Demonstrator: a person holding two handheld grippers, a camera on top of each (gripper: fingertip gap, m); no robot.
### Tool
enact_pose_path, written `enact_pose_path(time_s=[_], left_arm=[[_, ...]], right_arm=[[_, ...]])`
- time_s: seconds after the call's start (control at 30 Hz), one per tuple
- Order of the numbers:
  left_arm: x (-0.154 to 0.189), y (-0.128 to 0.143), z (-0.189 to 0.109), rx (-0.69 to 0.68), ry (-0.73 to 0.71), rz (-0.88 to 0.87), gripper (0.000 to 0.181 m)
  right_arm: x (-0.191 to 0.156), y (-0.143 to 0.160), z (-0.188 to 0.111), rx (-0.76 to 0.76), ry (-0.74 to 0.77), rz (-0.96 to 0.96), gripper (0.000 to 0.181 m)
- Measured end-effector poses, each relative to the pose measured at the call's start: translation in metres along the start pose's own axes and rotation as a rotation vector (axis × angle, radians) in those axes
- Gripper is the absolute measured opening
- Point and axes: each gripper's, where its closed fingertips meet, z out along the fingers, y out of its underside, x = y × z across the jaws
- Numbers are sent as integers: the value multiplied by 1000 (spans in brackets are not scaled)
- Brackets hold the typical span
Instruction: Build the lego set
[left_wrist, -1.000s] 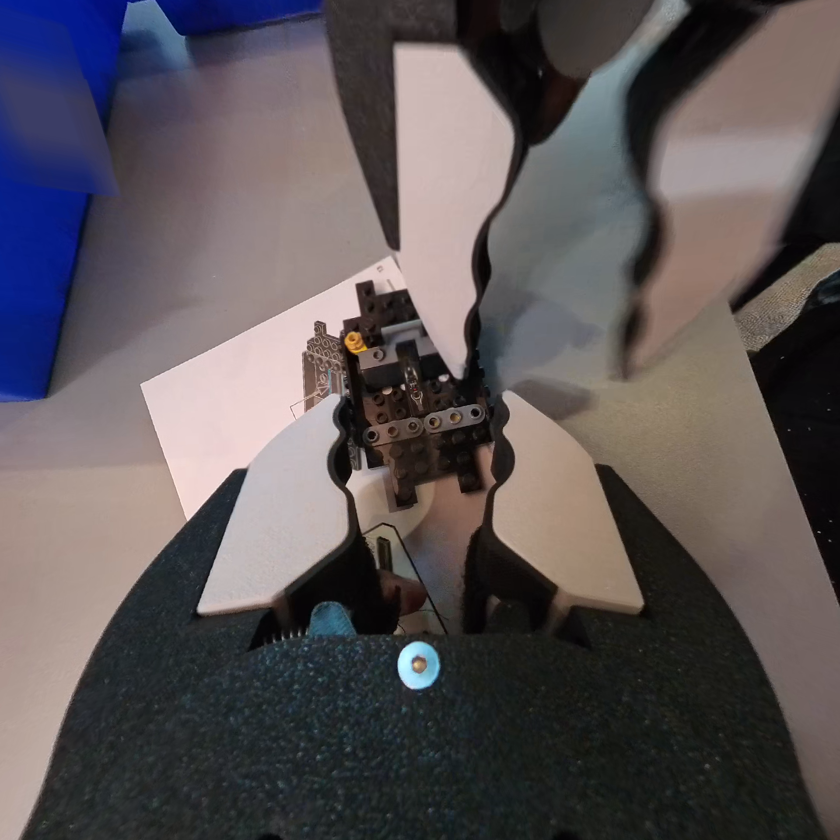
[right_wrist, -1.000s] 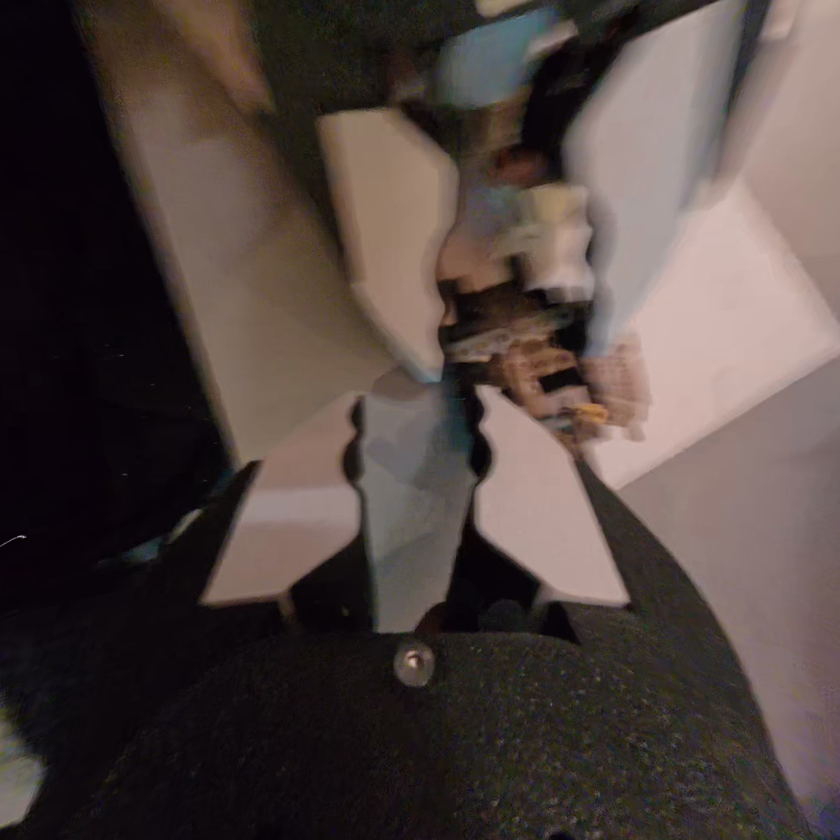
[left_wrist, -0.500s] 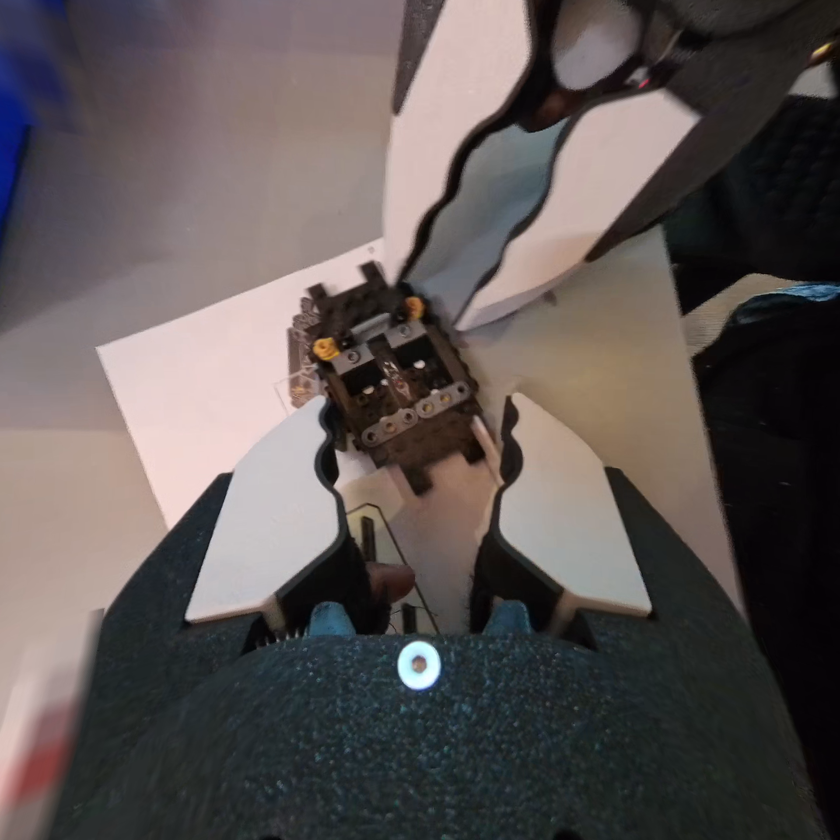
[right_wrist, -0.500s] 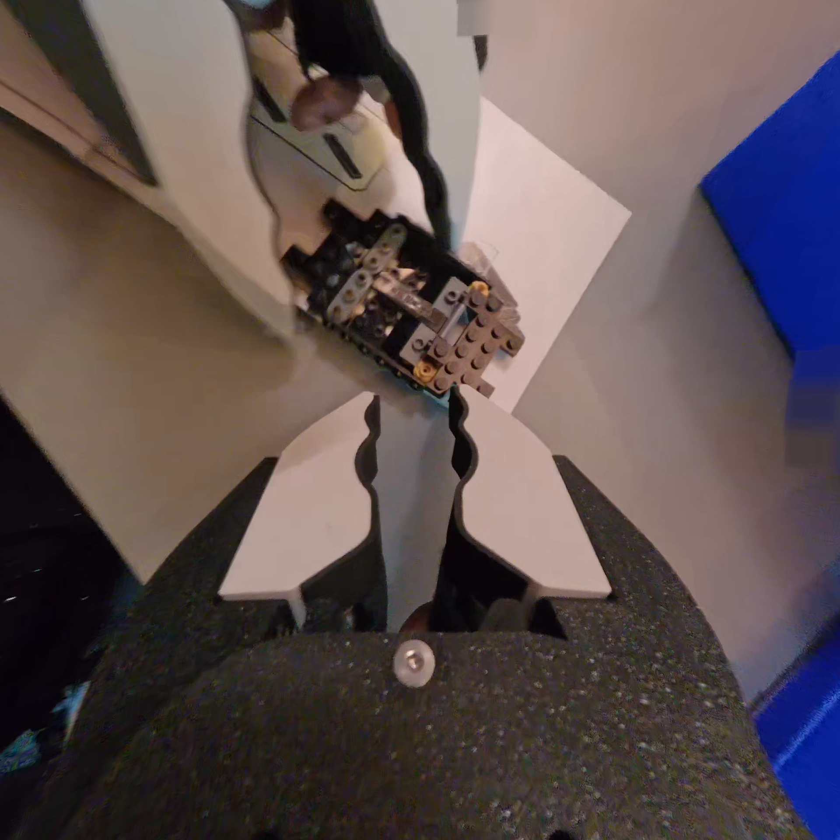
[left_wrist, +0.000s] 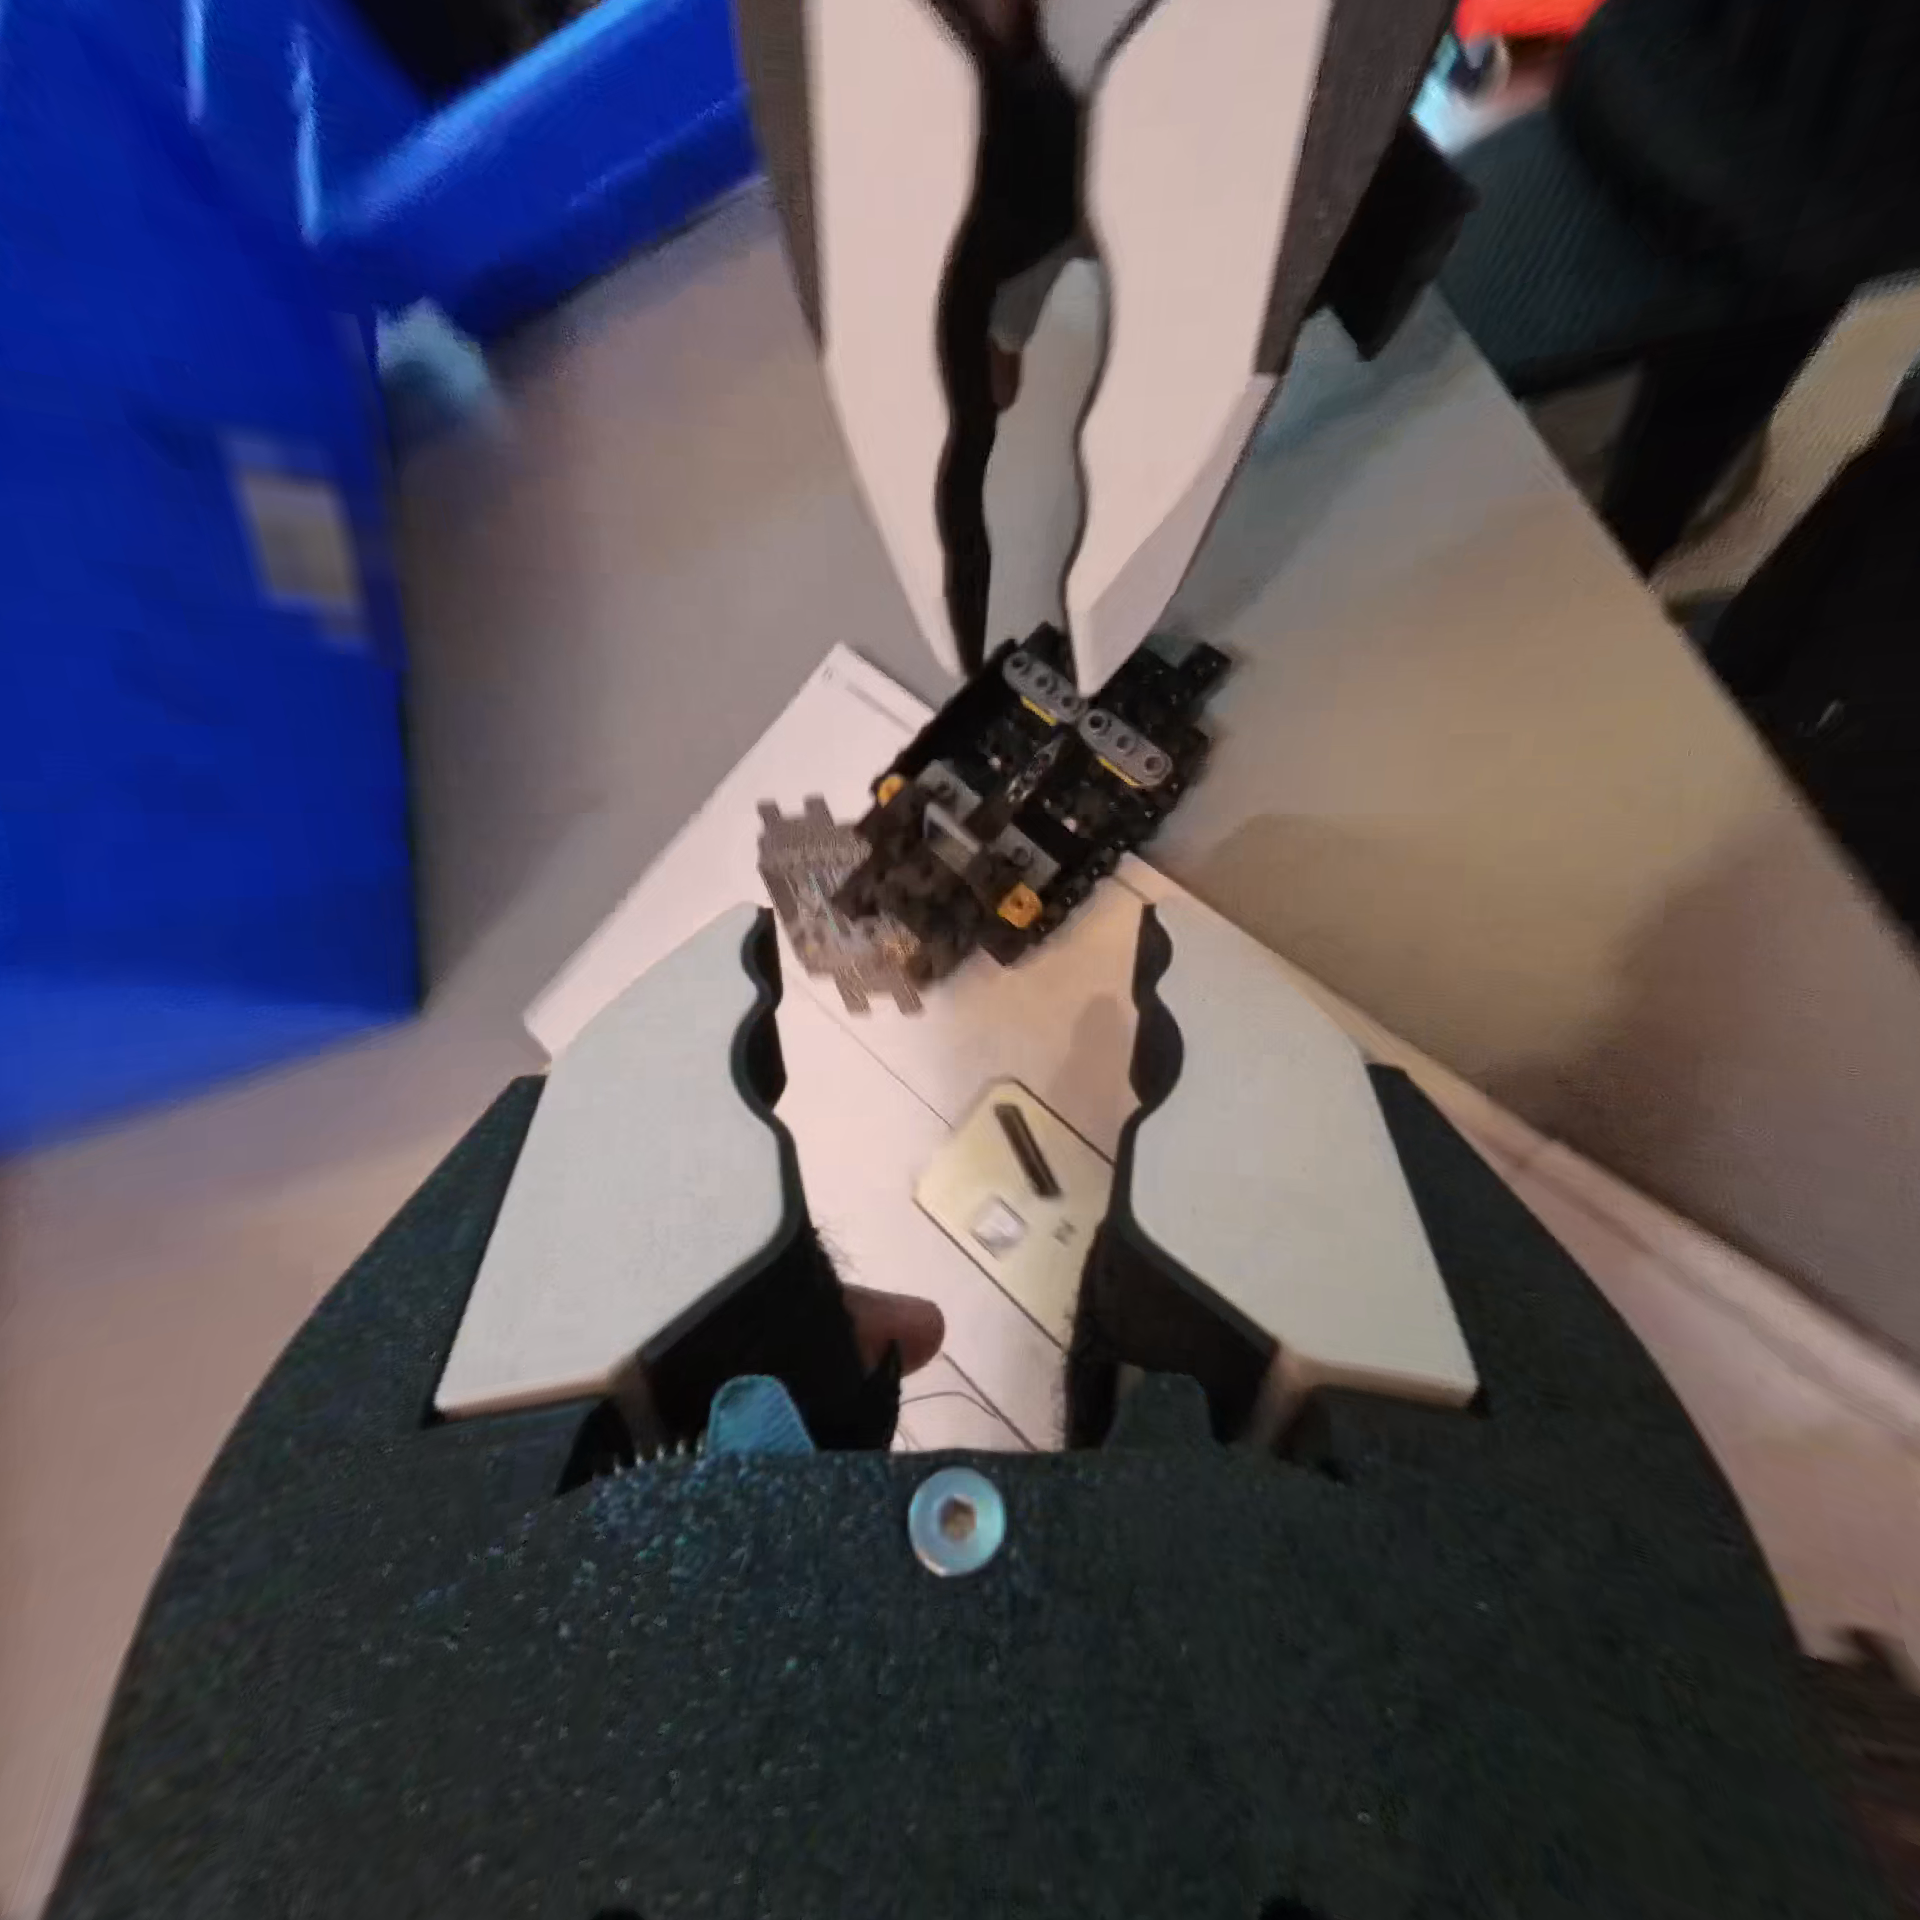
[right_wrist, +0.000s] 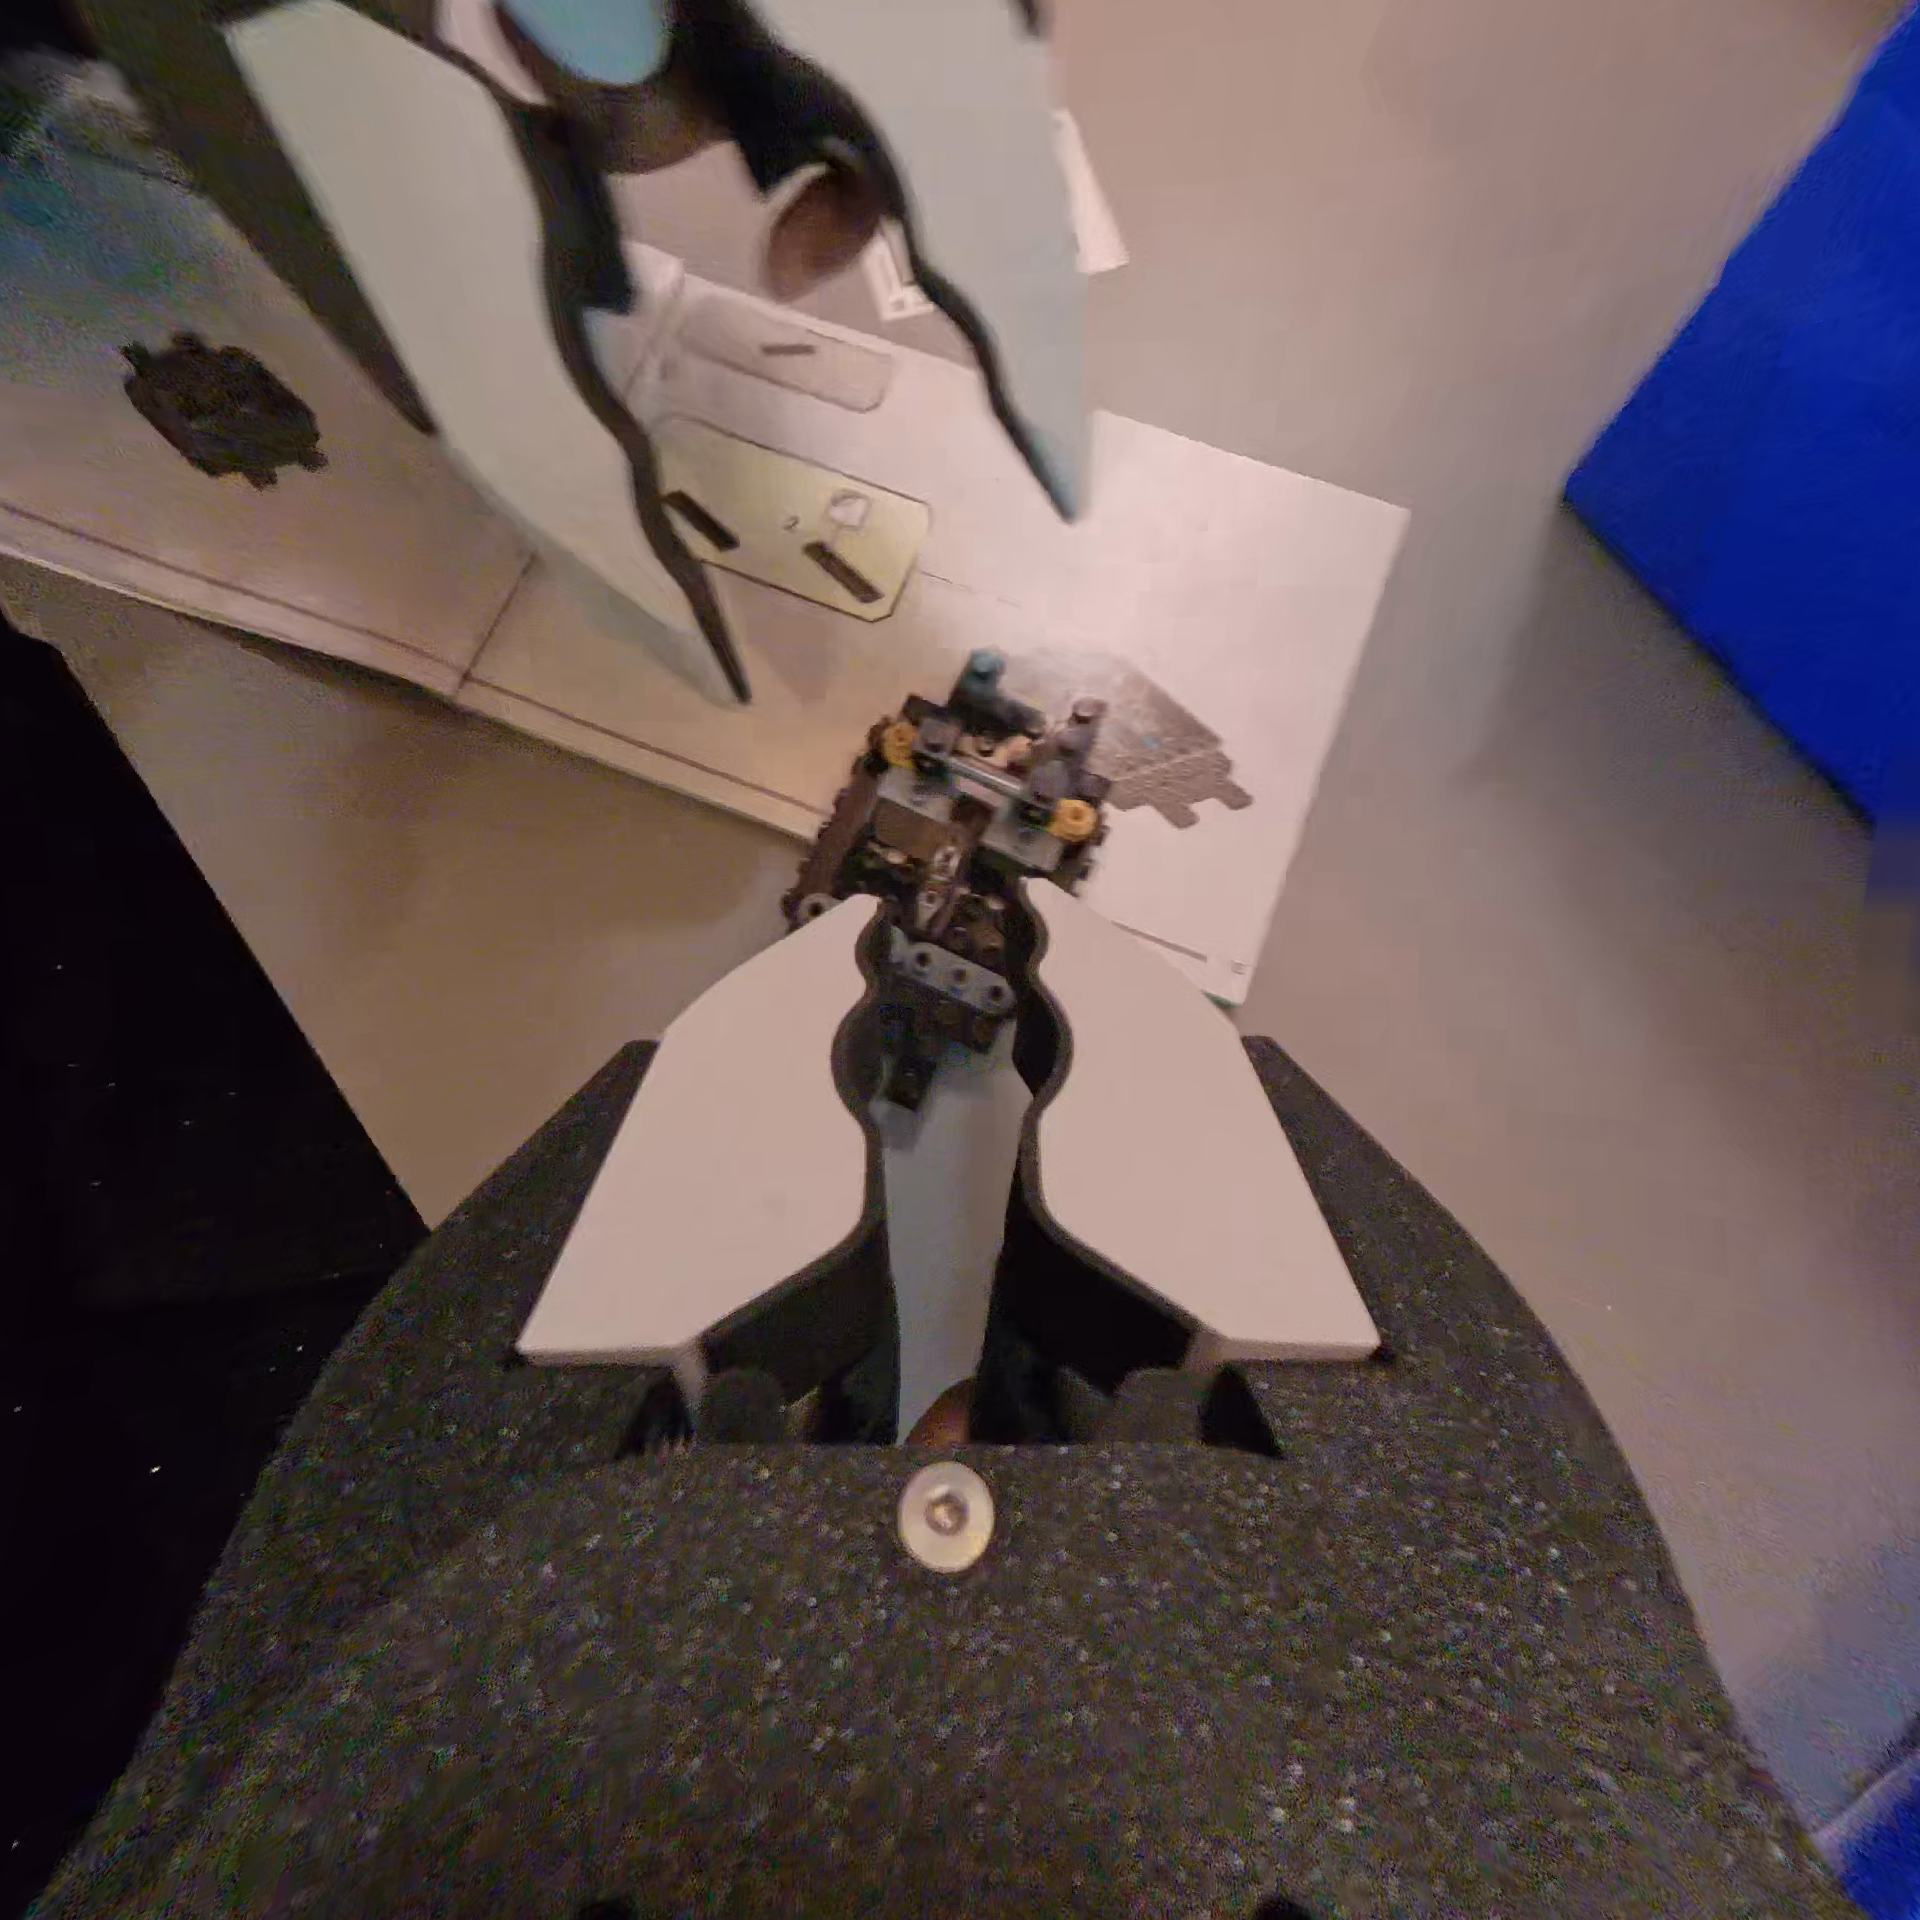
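The lego model (left_wrist: 1039, 810) is a small black and grey build with yellow pins, over the white instruction sheet (left_wrist: 707, 883). My right gripper (right_wrist: 948, 902) is shut on the model's (right_wrist: 966, 821) narrow near end, with its grey holed beam between the fingers. In the left wrist view, the right gripper (left_wrist: 1023, 660) comes down from the top onto the model's far end. My left gripper (left_wrist: 956, 925) is open and empty, its tips a little short of the model. In the right wrist view, the left gripper (right_wrist: 904, 603) hangs open above the sheet (right_wrist: 1195, 582).
Blue bins stand to the left (left_wrist: 156, 623), and they show at the right in the right wrist view (right_wrist: 1766, 468). The grey table (right_wrist: 468, 883) ends at a dark drop on that view's left. A small black item (right_wrist: 218, 416) lies near that edge. Across from one pair of fingers to the other is roughly 5 cm. Between my left fingertips and the small black item (right_wrist: 218, 416) there is roughly 15 cm.
My right gripper has moved onto the model's end and narrowed around it. My left gripper has backed off from the model, still open. Both views have swung round.
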Motion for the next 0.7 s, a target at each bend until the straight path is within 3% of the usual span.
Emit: enact_pose_path(time_s=[0.07, 0.13, 0.27, 0.37, 0.7], left_arm=[[4, -3, 14, -10, 55, 201, 64], [4, -1, 28, -37, 115, 272, 63], [15, -7, 32, 84, 308, 95, 49], [15, -6, 29, 116, 295, -22, 45], [17, -5, 30, 141, 181, -63, 48]], right_arm=[[0, 1, 5, -27, 54, -18, 12], [2, 3, 10, -51, 68, 34, 11], [-4, 7, 19, -89, 22, 161, 26], [-2, 7, 23, -102, 57, 137, 19], [-7, 2, 26, -172, 207, -137, 9]])
